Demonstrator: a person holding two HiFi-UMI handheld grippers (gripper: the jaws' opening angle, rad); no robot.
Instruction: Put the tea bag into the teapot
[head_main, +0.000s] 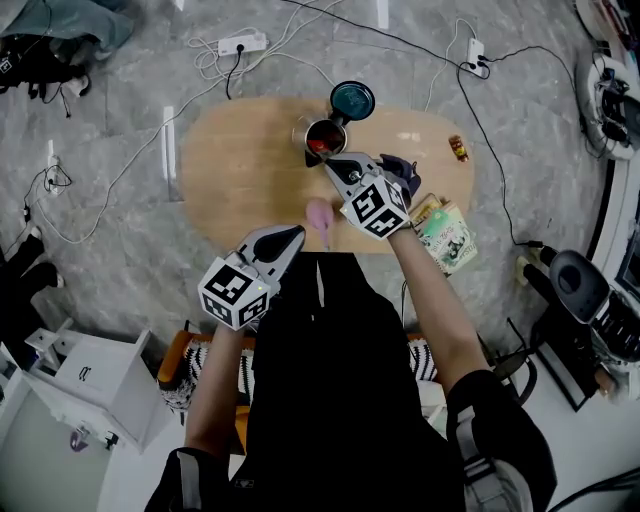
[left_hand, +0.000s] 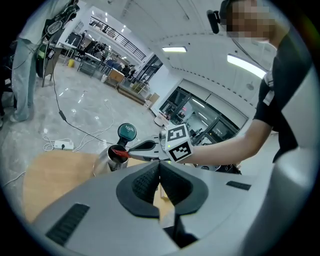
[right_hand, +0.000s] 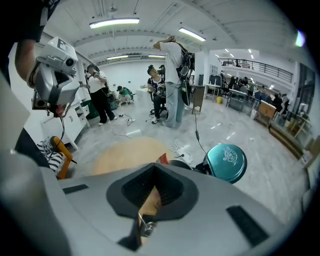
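The room is a big open hall with a grey marbled floor (head_main: 120, 150), ceiling strip lights, and people (right_hand: 170, 80) standing well off in the right gripper view. Cables and a power strip (head_main: 243, 44) lie loose on the floor. An oval wooden table (head_main: 240, 160) stands in the middle, and a white cabinet (head_main: 90, 375) sits to the person's left.

On the far side of the table is a metal teapot (head_main: 309, 129) with its teal lid (head_main: 352, 99) tipped back. A stack of boxes (head_main: 445, 235) sits at the near right edge, partly off the table. A pink object (head_main: 318, 213) lies near the front edge between the two grippers, and a small brownish item (head_main: 459, 148) lies far right.

The right gripper (head_main: 333, 160) reaches to the teapot with its jaws pinched together on the red tea bag (head_main: 317, 148). The bag is at the pot's mouth, over the opening. The left gripper (head_main: 292, 234) hangs back at the near table edge, well apart from the pot, with its jaws closed and nothing between them.

From the right gripper's own view, its body hides most of the pot, and only a red corner of the bag (right_hand: 162, 159) shows past the tips. Whether the bag has dipped below the rim cannot be told. The pink object and the brownish item are too small to identify. The person's torso hides the nearest strip of table.
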